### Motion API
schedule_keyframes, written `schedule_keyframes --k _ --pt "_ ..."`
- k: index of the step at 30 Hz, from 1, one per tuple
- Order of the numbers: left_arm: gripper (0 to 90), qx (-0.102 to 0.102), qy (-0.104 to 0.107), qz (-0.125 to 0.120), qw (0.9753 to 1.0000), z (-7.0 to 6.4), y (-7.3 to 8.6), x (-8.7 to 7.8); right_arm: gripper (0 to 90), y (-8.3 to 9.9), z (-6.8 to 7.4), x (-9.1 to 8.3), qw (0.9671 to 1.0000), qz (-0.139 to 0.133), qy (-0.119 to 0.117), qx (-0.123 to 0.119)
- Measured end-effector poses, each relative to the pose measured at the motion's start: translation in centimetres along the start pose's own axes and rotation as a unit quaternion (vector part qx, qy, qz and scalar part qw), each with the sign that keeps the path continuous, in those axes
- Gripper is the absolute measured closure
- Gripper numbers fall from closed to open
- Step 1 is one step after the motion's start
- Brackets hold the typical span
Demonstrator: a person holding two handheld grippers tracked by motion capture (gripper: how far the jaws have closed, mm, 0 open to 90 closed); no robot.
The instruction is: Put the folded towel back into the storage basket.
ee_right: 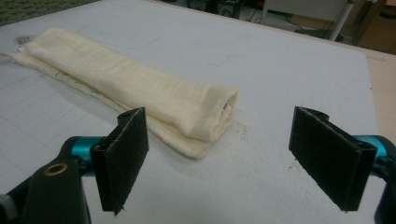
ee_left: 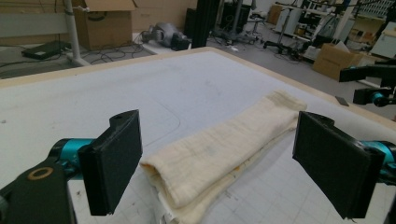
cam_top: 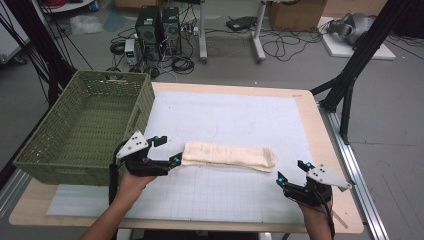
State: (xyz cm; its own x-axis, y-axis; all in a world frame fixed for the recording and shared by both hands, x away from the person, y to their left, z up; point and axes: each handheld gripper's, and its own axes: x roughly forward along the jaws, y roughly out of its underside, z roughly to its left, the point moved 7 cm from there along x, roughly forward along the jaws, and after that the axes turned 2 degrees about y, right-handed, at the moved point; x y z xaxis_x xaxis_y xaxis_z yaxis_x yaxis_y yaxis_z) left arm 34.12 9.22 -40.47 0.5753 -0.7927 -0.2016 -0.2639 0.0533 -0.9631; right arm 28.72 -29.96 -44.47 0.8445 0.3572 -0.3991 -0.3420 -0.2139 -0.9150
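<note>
Nearby, green basket point(cam_top: 50, 150) sits bare; both grippers' fingers spread beside folded towel point(cam_top: 227, 155).

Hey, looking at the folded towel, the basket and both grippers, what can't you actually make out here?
- Towel's underside and inner layers: hidden by its own fold, all views.
- Towel's near end, left gripper view: cut off by the bottom edge.
- Green basket's near inside wall, high view: hidden by its own rim.
- Right gripper's hand, high view: cut off at the bottom edge.
- Pale speck by the towel, right gripper view: too small to identify.
</note>
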Motion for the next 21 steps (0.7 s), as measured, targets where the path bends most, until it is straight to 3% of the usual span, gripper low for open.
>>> schedule_keyframes --k 10,12,14,15,21 --pt "16.2 -0.009 -0.013 0.025 0.9996 0.9 -1.0 2.6 18.6 0.1 0.2 -1.3 1.0 -0.006 -0.001 -0.005" --pt "17.6 -0.015 -0.016 0.035 0.9991 1.3 -0.6 3.1 18.6 0.2 0.1 -1.4 1.0 -0.007 0.001 -0.003" --pt "25.2 -0.024 -0.007 0.051 0.9984 1.8 0.0 3.8 18.6 0.4 0.0 -1.4 1.0 -0.004 0.0 -0.001" --pt "26.2 -0.044 -0.009 0.07 0.9965 2.3 0.8 4.5 18.6 0.4 0.0 -1.4 1.0 -0.005 -0.001 -0.001" --pt "26.0 -0.053 -0.026 0.097 0.9936 3.1 2.1 5.8 18.6 0.5 0.0 -1.4 1.0 -0.002 -0.004 0.0"
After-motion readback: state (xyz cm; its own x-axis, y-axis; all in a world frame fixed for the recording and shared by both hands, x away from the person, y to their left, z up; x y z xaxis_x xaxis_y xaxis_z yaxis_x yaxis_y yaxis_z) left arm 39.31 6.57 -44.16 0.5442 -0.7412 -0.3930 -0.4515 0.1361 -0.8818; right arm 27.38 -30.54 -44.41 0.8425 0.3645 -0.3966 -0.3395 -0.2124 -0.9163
